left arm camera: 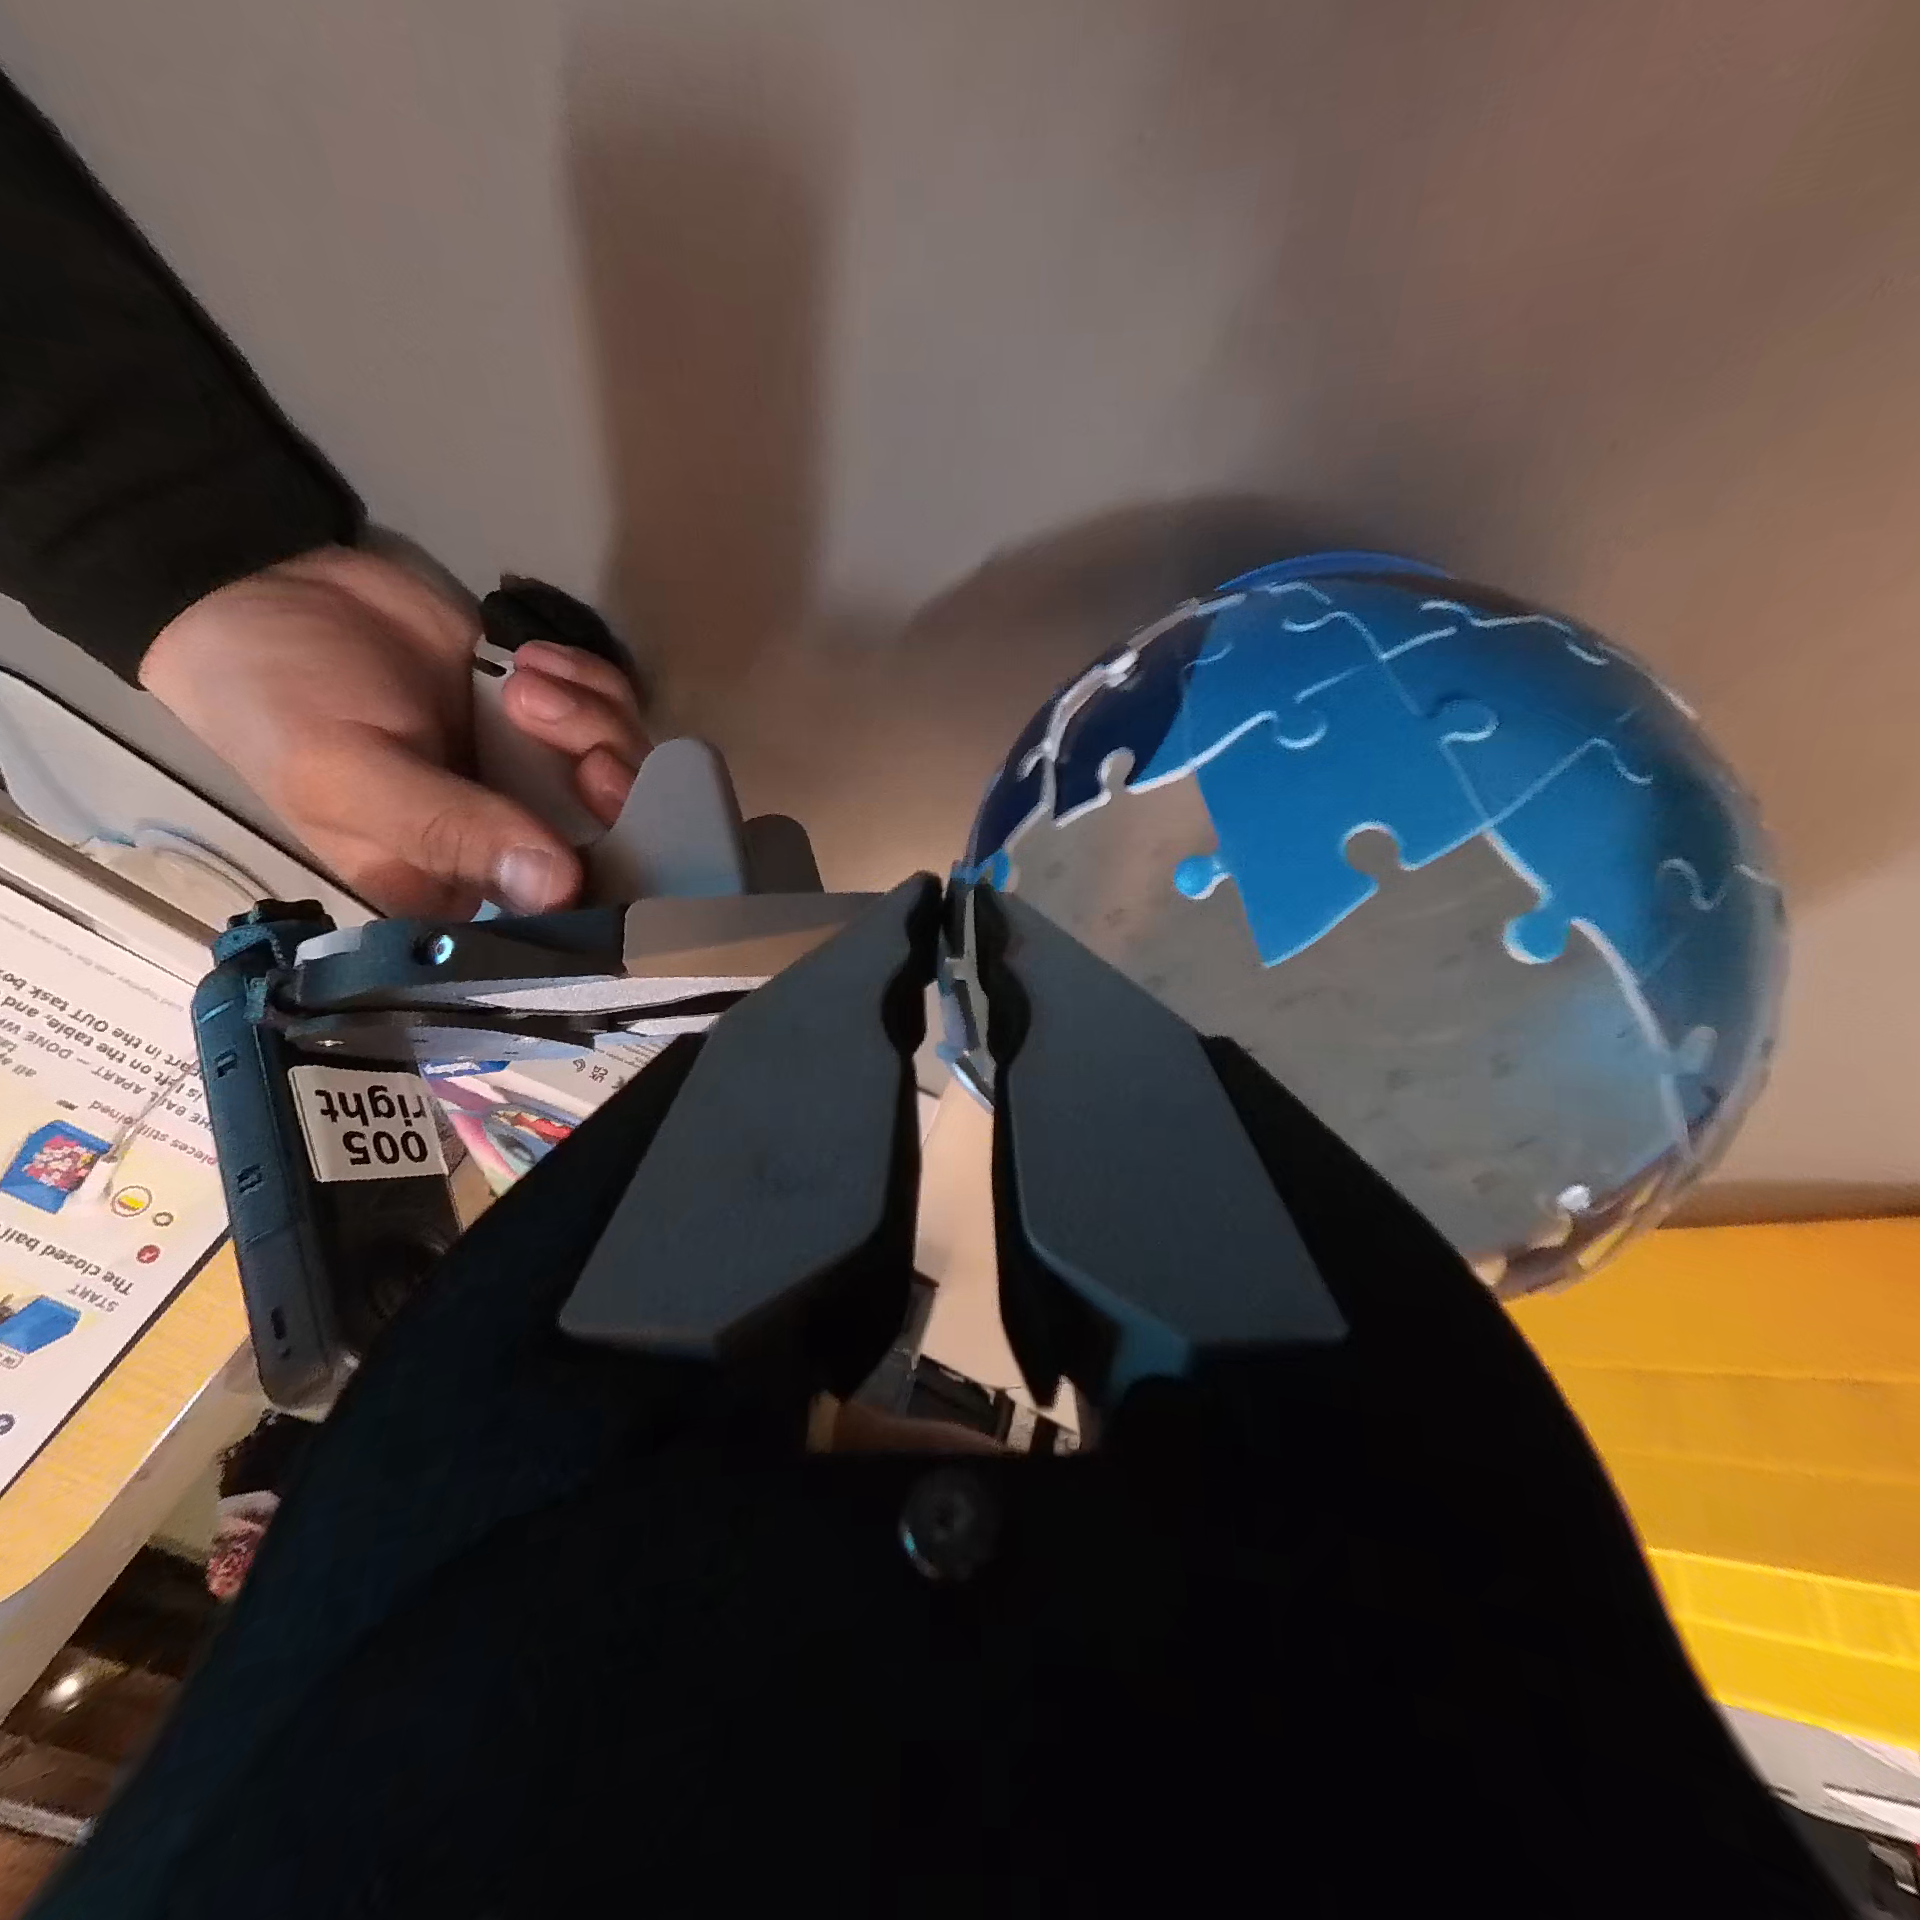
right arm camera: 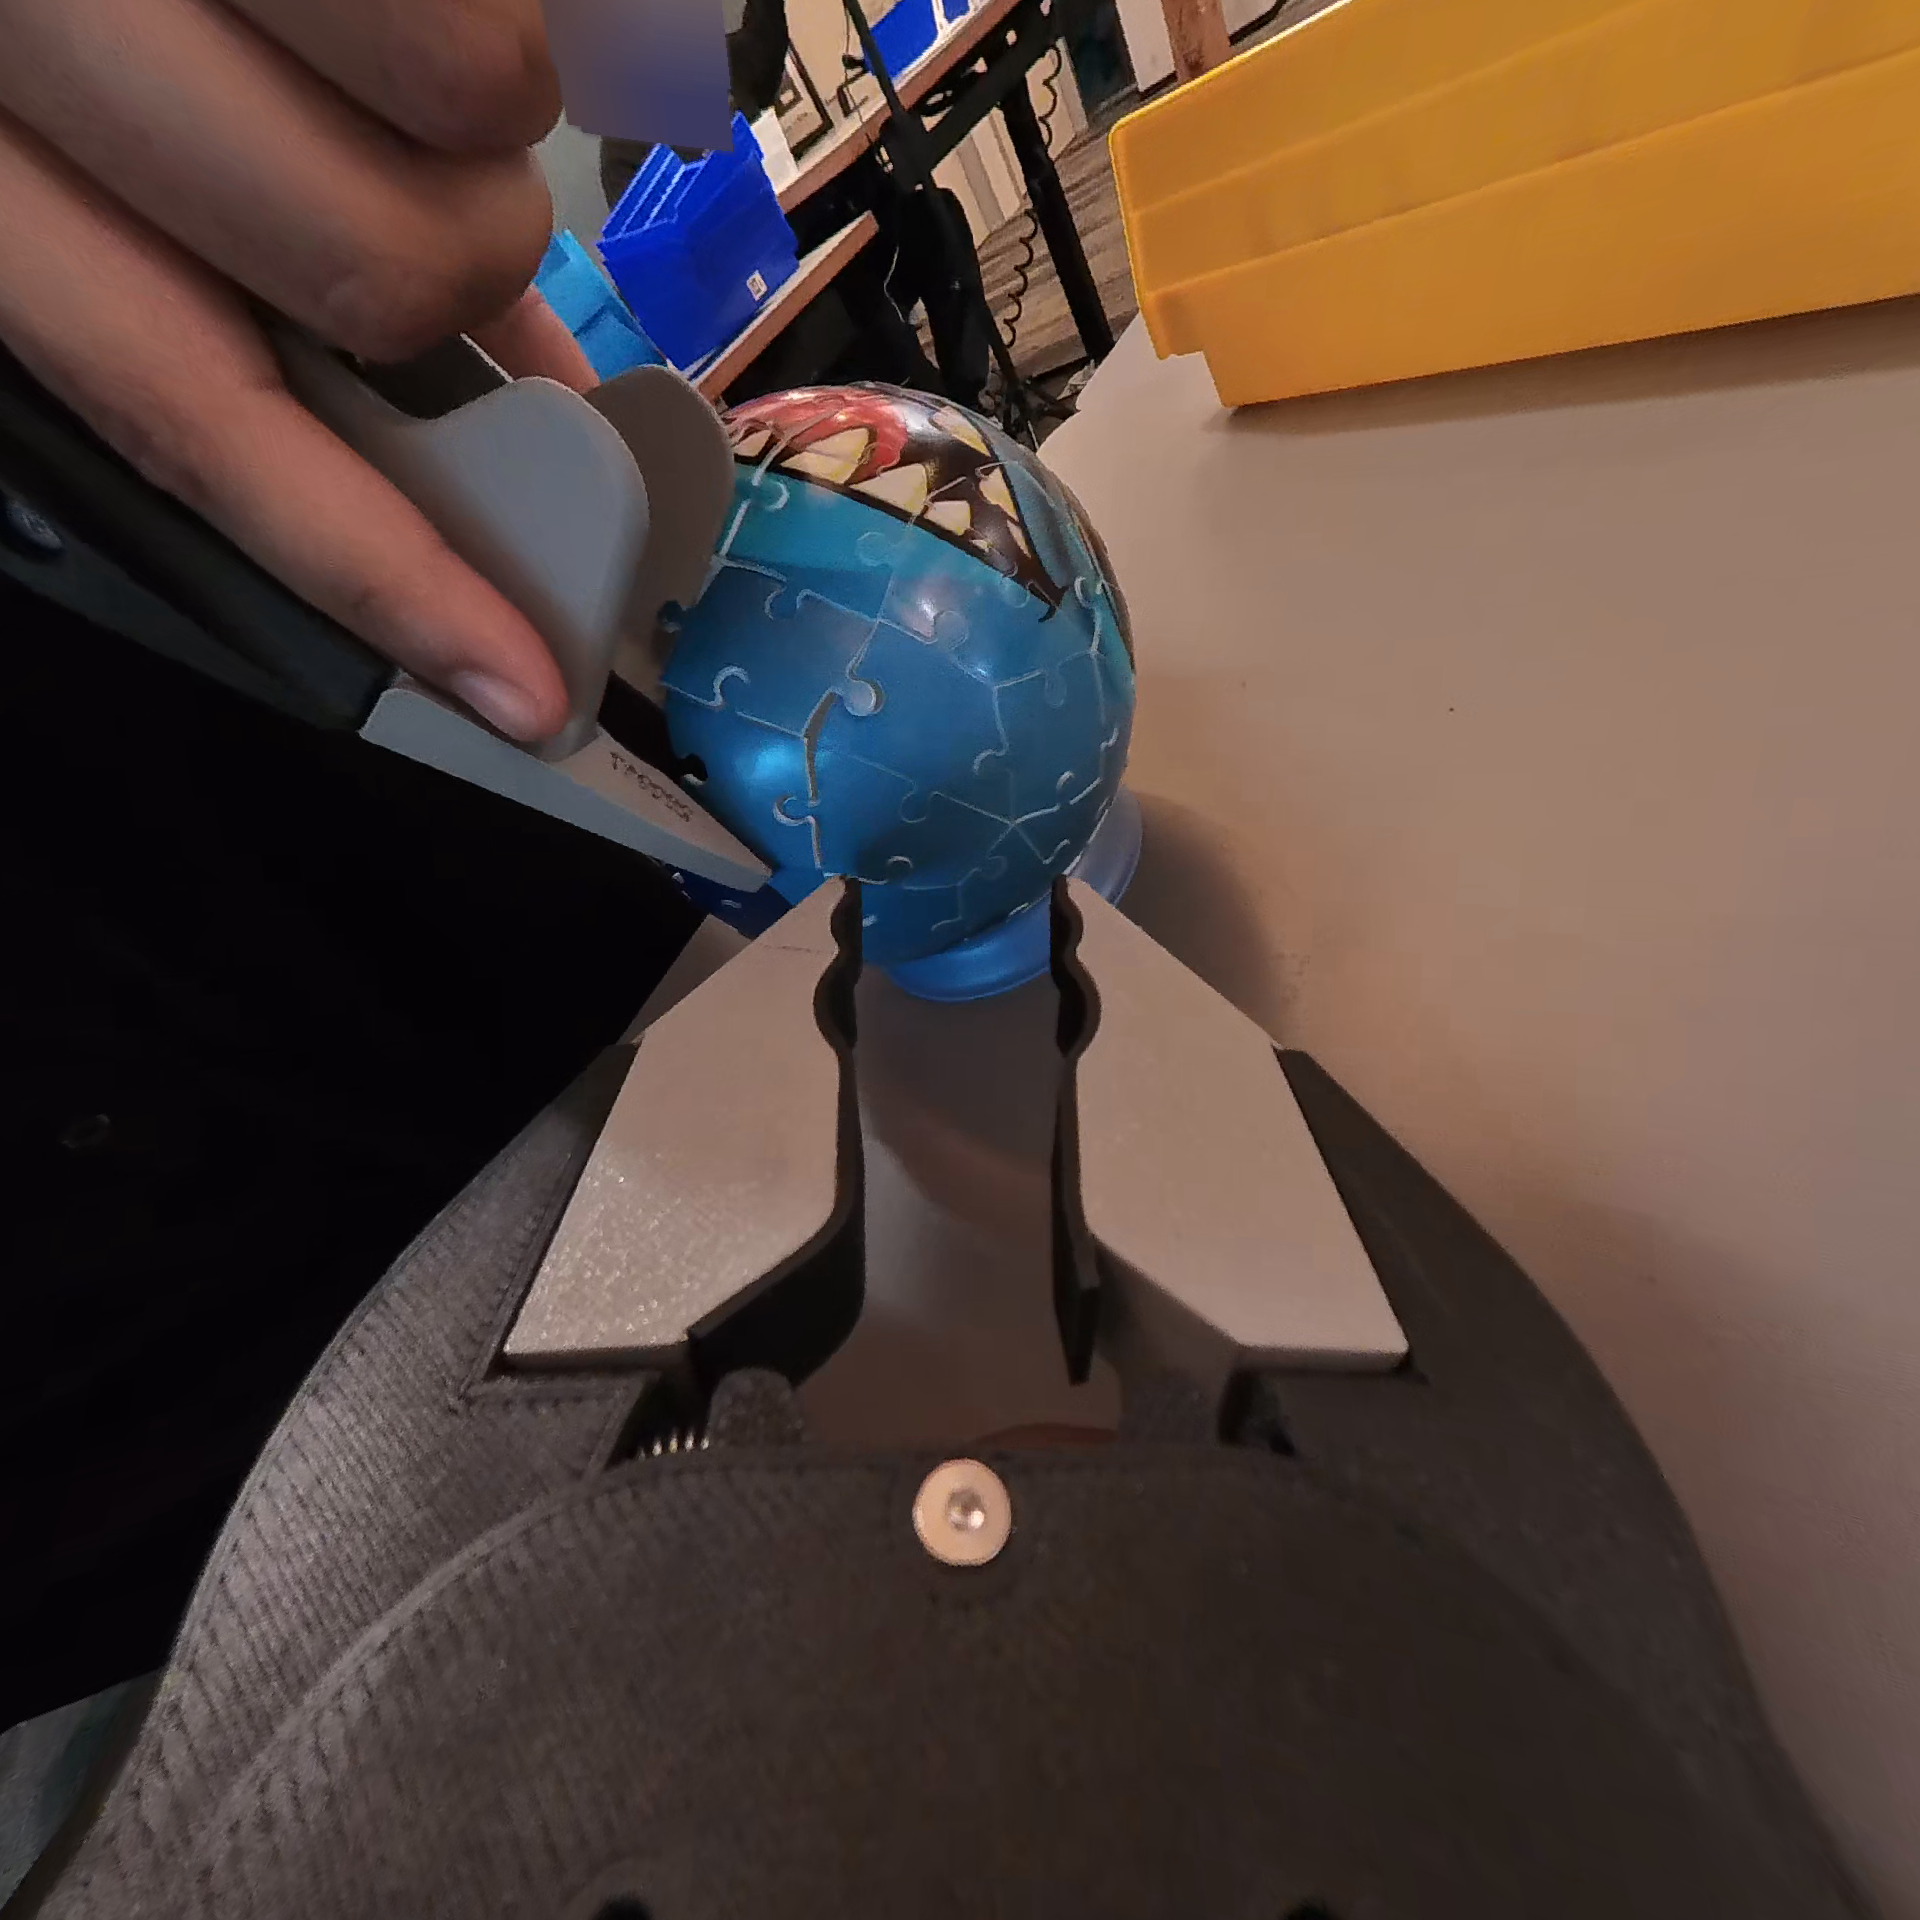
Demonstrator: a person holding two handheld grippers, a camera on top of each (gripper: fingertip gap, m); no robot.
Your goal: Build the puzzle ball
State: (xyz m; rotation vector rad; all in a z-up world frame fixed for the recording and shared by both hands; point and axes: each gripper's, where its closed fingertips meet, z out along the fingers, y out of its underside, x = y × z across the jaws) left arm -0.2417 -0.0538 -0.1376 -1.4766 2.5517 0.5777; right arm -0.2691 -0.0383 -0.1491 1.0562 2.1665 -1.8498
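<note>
The puzzle ball point(right arm camera: 914, 707) is blue with a toothed picture on top and sits on a blue stand point(right arm camera: 966, 966) on the grey table. In the left wrist view the ball point(left arm camera: 1455, 790) shows an open part with its grey inside. My left gripper point(left arm camera: 958, 914) is shut on a thin puzzle piece point(left arm camera: 964, 987) at the rim of that opening; it also shows in the right wrist view point(right arm camera: 753, 873). My right gripper point(right arm camera: 948, 894) is open, its tips just short of the ball's lower side and the stand. It shows side-on in the left wrist view point(left arm camera: 727, 935).
A yellow bin point(right arm camera: 1507, 208) stands on the table to the right of the ball and shows in the left wrist view point(left arm camera: 1714, 1455). A printed instruction sheet point(left arm camera: 83, 1143) lies at the left. Blue bins point(right arm camera: 696, 249) stand on shelves beyond the table. A hand point(left arm camera: 364, 727) holds the right gripper. The tips of both grippers are at nearly the same place.
</note>
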